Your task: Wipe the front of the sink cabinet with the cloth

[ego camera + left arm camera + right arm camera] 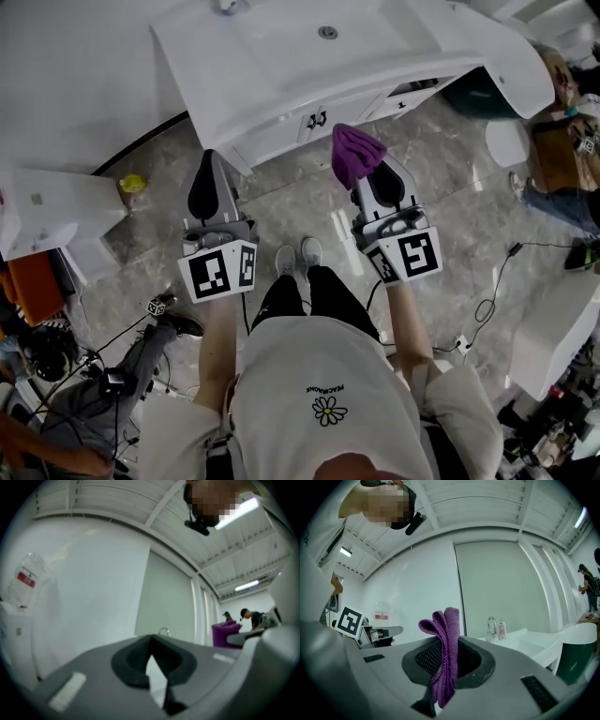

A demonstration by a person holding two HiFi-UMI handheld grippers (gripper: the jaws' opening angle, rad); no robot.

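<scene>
**Purple cloth clamped, held before the sink cabinet**

The left gripper (210,169) is pinched together with nothing between its jaws. The right gripper (373,178) clamps the purple cloth (355,153), which stands up from its jaws close to the white sink cabinet (281,131) front.

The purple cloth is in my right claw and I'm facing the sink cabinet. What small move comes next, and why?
Probably lower the right claw and push it forward until the cloth presses against the cabinet front. The cloth is pinched in that claw with its end sticking out, but it is held short of the white doors and touches nothing yet.
</scene>
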